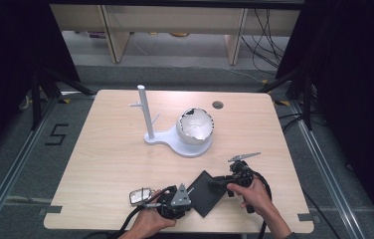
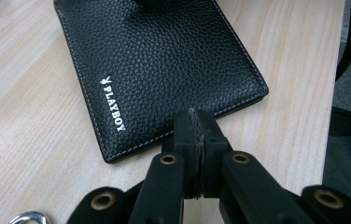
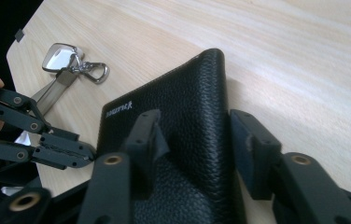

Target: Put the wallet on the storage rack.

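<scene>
My right gripper (image 3: 197,140) stands open astride the black wallet (image 3: 183,140), one jaw over its face, the other past its folded edge. My left gripper (image 2: 197,135), clenched shut, pins the opposite edge to the worktop (image 1: 110,154).

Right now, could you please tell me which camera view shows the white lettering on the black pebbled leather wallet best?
The left gripper view: the lettering reads clearly along the black pebbled leather wallet. In the right gripper view it is small and upside down. In the high view the wallet is too small to make it out.
</scene>
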Demonstrator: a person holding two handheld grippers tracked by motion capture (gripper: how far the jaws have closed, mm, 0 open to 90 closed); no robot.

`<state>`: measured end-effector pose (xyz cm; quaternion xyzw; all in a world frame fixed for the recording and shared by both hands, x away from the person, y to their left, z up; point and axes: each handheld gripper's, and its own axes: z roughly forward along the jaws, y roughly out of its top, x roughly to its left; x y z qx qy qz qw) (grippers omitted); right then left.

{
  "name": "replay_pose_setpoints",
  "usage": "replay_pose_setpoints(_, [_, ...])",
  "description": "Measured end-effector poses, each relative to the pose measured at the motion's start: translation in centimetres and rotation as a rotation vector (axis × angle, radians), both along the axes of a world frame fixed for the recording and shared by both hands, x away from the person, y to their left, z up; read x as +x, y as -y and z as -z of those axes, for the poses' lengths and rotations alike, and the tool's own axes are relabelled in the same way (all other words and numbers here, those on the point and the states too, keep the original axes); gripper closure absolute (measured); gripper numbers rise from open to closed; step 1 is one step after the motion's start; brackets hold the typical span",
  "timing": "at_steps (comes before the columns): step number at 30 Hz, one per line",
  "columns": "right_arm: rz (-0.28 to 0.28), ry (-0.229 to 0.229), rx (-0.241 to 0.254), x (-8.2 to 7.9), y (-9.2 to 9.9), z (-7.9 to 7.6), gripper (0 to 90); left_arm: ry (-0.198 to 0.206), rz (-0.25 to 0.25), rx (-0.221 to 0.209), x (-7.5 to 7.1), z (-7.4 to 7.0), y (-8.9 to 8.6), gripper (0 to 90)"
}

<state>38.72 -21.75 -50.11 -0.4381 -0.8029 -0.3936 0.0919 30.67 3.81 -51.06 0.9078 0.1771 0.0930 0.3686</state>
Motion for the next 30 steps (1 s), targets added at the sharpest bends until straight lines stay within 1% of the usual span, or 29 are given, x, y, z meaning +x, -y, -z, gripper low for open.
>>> replay_pose_setpoints(3, [0.001, -0.021, 0.007, 0.2, 0.3, 0.6, 58.3, 0.007, -0.002, 0.005, -0.1, 0.0, 0.0, 88.3])
replay_pose_setpoints(5, [-0.002, -0.037, 0.032, 0.3, 0.4, 0.9, 60.0, 0.005, -0.001, 0.006, 0.0, 0.0, 0.0, 88.3])
replay_pose_setpoints(6, [0.003, -0.035, 0.033, 0.3, 0.5, 0.8, 61.5, 0.004, -0.001, 0.005, 0.0, 0.0, 0.0, 88.4])
replay_pose_setpoints(7, [-0.003, -0.036, 0.047, 0.3, 0.6, 0.7, 62.4, 0.004, 0.0, 0.006, 0.0, 0.0, 0.0, 88.4])
replay_pose_setpoints(8, [0.003, -0.036, 0.046, 0.2, 0.6, 0.5, 63.9, 0.004, 0.002, 0.006, 0.0, 0.0, 0.0, 88.4])
replay_pose_setpoints(9, [0.005, -0.058, 0.066, 0.1, 0.6, 0.4, 65.2, 0.004, 0.001, 0.006, 0.0, 0.0, 0.0, 88.4])
replay_pose_setpoints(10, [0.013, -0.043, 0.053, 0.1, 0.6, 0.3, 65.8, 0.005, 0.002, 0.008, 0.0, 0.0, 0.0, 88.5])
replay_pose_setpoints(11, [0.013, -0.043, 0.053, 0.1, 0.6, 0.3, 65.8, 0.005, 0.002, 0.008, 0.0, 0.0, 0.0, 88.5])
replay_pose_setpoints(12, [-0.004, -0.045, 0.086, 0.1, 0.7, 0.1, 67.3, 0.007, 0.002, 0.006, -0.1, 0.0, 0.0, 88.5])
replay_pose_setpoints(13, [0.006, -0.007, 0.055, 0.1, 0.8, 0.0, 67.9, 0.005, 0.005, 0.002, -0.1, 0.0, 0.1, 88.6])
replay_pose_setpoints(14, [-0.01, -0.01, 0.087, 0.2, 0.8, -0.1, 69.3, 0.002, 0.003, 0.005, -0.1, 0.0, 0.0, 88.6])
replay_pose_setpoints(15, [-0.006, -0.017, 0.107, 0.1, 0.9, -0.2, 70.1, 0.004, 0.0, -0.001, -0.1, 0.0, 0.1, 88.7])
replay_pose_setpoints(17, [0.001, -0.029, 0.125, 0.1, 1.1, -0.5, 71.6, 0.003, 0.005, -0.001, -0.1, 0.0, 0.1, 88.7])
replay_pose_setpoints(18, [0.002, -0.025, 0.14, 0.1, 1.1, -0.5, 72.5, 0.004, 0.005, 0.002, -0.1, 0.0, 0.1, 88.7])
replay_pose_setpoints(19, [-0.001, -0.011, 0.134, 0.0, 1.1, -0.6, 73.0, 0.0, 0.006, 0.001, -0.1, 0.0, 0.1, 88.7])
replay_pose_setpoints(20, [0.004, -0.016, 0.136, -0.1, 1.1, -0.8, 73.5, 0.005, 0.008, 0.015, 0.0, -0.1, 0.0, 88.7])
replay_pose_setpoints(21, [0.003, -0.03, 0.142, -0.2, 1.0, -0.9, 73.9, 0.001, 0.004, -0.001, -0.1, 0.0, 0.1, 88.8])
replay_pose_setpoints(22, [-0.019, -0.014, 0.163, -0.2, 1.0, -0.9, 75.0, 0.002, 0.008, -0.001, -0.1, 0.0, 0.1, 88.8])
replay_pose_setpoints(23, [-0.004, -0.006, 0.153, -0.2, 1.0, -1.0, 76.1, 0.001, 0.01, -0.002, -0.1, 0.0, 0.1, 88.8])
replay_pose_setpoints(24, [-0.015, 0.003, 0.164, -0.3, 1.0, -1.0, 76.7, 0.002, 0.009, -0.001, -0.1, 0.0, 0.1, 88.7])
replay_pose_setpoints(25, [-0.008, 0.006, 0.156, -0.4, 0.9, -1.3, 77.3, 0.0, 0.008, 0.003, -0.1, 0.0, 0.1, 88.7])
replay_pose_setpoints(26, [-0.018, 0.016, 0.158, -0.5, 0.8, -1.5, 77.9, -0.001, 0.007, 0.001, -0.1, 0.0, 0.1, 88.6])
replay_pose_setpoints(27, [-0.017, -0.017, 0.168, -0.8, 0.6, -1.9, 78.3, -0.004, 0.006, -0.001, -0.1, 0.0, 0.1, 88.0])
replay_pose_setpoints(28, [-0.034, 0.04, 0.161, -0.7, 0.5, -1.9, 78.7, -0.005, 0.01, 0.008, -0.2, -0.1, 0.0, 86.0])
replay_pose_setpoints(29, [-0.039, 0.053, 0.154, -0.9, 0.3, -2.2, 79.0, -0.013, 0.015, 0.004, -0.2, -0.1, 0.1, 82.8])
replay_pose_setpoints(30, [-0.035, 0.062, 0.141, -1.0, 0.2, -2.4, 79.2, -0.01, 0.021, 0.019, -0.2, -0.2, 0.0, 80.2])
